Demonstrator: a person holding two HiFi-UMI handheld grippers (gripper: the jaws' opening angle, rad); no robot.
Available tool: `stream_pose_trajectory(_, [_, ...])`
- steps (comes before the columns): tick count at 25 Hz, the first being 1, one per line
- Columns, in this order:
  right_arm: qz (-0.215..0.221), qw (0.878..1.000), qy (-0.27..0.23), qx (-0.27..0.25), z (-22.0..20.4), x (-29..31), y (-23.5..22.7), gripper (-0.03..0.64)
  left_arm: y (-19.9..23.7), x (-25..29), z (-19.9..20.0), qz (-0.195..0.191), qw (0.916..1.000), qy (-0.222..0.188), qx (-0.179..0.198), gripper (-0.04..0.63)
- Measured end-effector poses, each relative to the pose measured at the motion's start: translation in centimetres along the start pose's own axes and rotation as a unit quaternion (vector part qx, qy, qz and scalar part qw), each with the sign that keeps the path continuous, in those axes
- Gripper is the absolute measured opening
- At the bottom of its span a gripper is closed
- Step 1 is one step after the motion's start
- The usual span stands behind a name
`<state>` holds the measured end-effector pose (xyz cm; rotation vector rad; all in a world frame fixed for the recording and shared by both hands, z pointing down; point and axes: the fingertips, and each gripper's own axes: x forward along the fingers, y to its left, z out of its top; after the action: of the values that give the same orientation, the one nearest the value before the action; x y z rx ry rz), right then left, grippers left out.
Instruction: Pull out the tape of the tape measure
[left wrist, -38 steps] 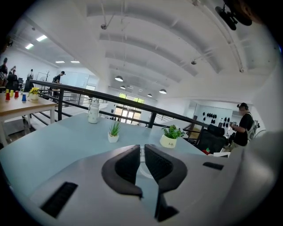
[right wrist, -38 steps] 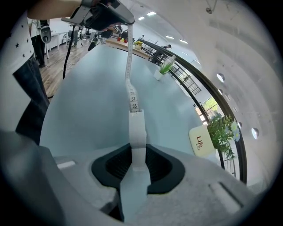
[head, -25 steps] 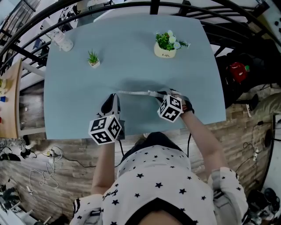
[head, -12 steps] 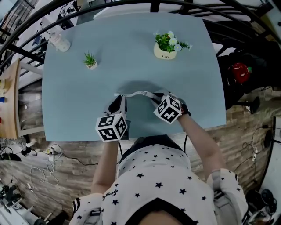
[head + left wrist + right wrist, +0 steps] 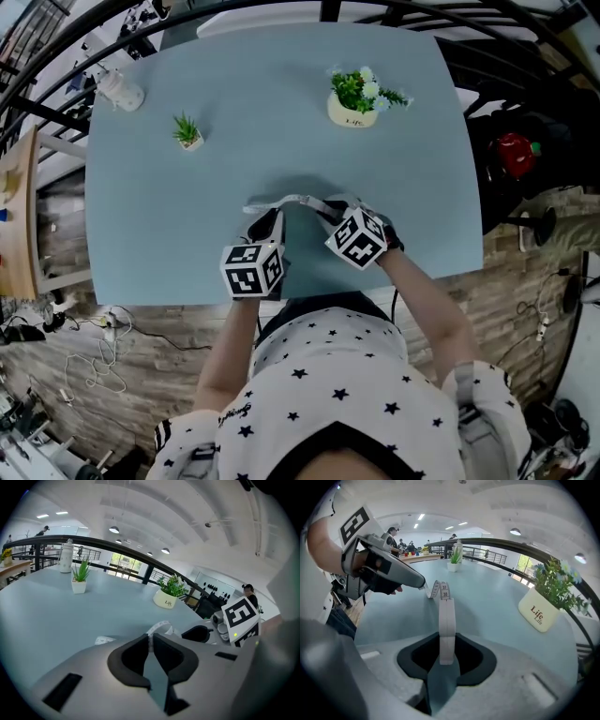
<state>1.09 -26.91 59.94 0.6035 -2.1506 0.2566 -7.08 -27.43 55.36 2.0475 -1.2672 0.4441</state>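
Note:
The tape measure's thin white round case stands on edge between my right gripper's pads, which are shut on it. From the case the white tape with printed numbers runs away toward my left gripper. In the left gripper view the pads of my left gripper pinch the tape edge-on, and its free end lies on the table. In the head view the tape bows in a slack arc between the left gripper and the right gripper, above the blue table near its front edge.
A cream pot with a flowering plant stands at the back right. A small potted plant and a white bottle stand at the back left. A dark railing runs behind the table. The person's torso is at the front edge.
My left gripper has moved right, closer to the right gripper. The tape between them has gone from a nearly straight line to a slack arc.

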Motion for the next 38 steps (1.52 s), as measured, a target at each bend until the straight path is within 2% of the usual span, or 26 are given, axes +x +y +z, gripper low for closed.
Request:
stream_pose_trajectory(8, [-0.004,1.0,-0.016,0.018,0.2,0.4,-0.1,0.098,-0.3,2.1,-2.6,-0.019,0.9985,0.051,0.003,0.034])
stream_pose_trajectory(18, [0.002,0.999,-0.029,0.027,0.3,0.5,0.3,0.098,-0.2,3.0,-4.3,-0.008,0.996,0.086,0.021,0.034])
stream_pose_trajectory(26, [0.001,0.999,-0.028,0.036,0.2,0.7,0.4,0.11,-0.5,3.2,-4.4,-0.017,0.9957,0.086,0.031,0.035])
stream_pose_trajectory(29, [-0.005,0.999,-0.028,0.043,0.2,0.6,0.3,0.12,-0.8,3.0,-4.4,-0.026,0.9959,0.082,0.031,0.103])
stream_pose_trajectory(32, [-0.015,0.998,-0.029,0.047,0.0,0.4,0.3,0.137,-1.0,2.5,-4.5,-0.031,0.9963,0.075,0.031,0.141])
stream_pose_trajectory(38, [-0.047,0.996,-0.041,0.063,0.0,-0.8,0.5,0.166,-0.9,0.5,-4.8,-0.027,0.9978,0.054,0.028,0.147])
